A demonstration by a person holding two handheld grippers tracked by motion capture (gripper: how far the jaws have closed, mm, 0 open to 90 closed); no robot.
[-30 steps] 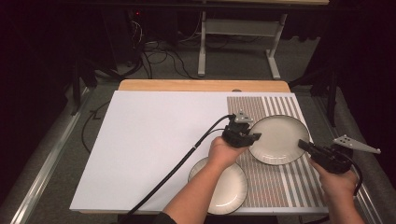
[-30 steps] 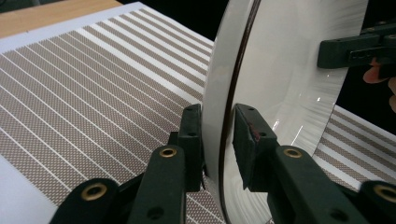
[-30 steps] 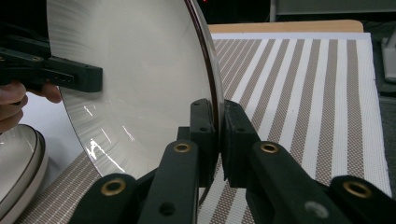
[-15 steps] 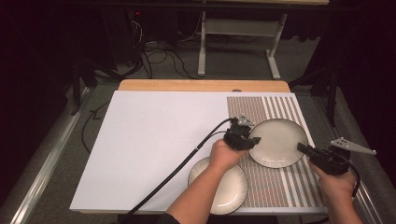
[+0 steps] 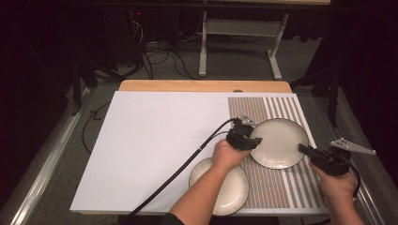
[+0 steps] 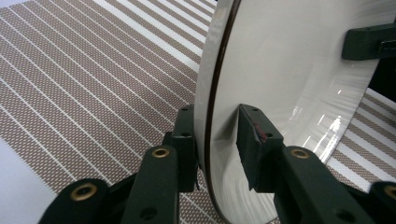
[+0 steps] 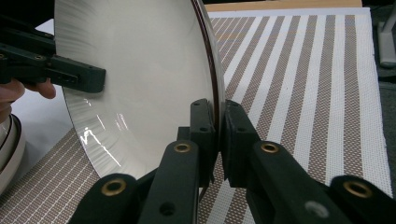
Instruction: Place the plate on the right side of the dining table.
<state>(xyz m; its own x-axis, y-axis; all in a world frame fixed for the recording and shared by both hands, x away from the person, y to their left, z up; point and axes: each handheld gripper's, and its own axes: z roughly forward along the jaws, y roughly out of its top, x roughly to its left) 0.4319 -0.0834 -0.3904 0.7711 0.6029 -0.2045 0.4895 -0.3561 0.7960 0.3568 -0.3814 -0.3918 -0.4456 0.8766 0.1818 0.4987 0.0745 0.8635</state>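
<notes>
A cream plate with a dark rim (image 5: 279,140) sits over the striped placemat (image 5: 281,187), with a gripper at each side. My left gripper (image 5: 253,140) straddles its left rim. In the left gripper view the rim (image 6: 210,93) runs between the jaws; the jaws have just been opening, and one pad (image 6: 252,140) stands off the plate's face. My right gripper (image 5: 302,149) is shut on the opposite rim, and its pads (image 7: 205,126) squeeze the edge of the plate (image 7: 140,70). The plate looks tilted in both gripper views.
A second cream plate (image 5: 230,187) lies at the front, half on the placemat, under my left forearm. A white board (image 5: 155,140) covers the table's left part. A wooden edge (image 5: 202,86) runs along the back. The left gripper's cable (image 5: 178,173) crosses the board.
</notes>
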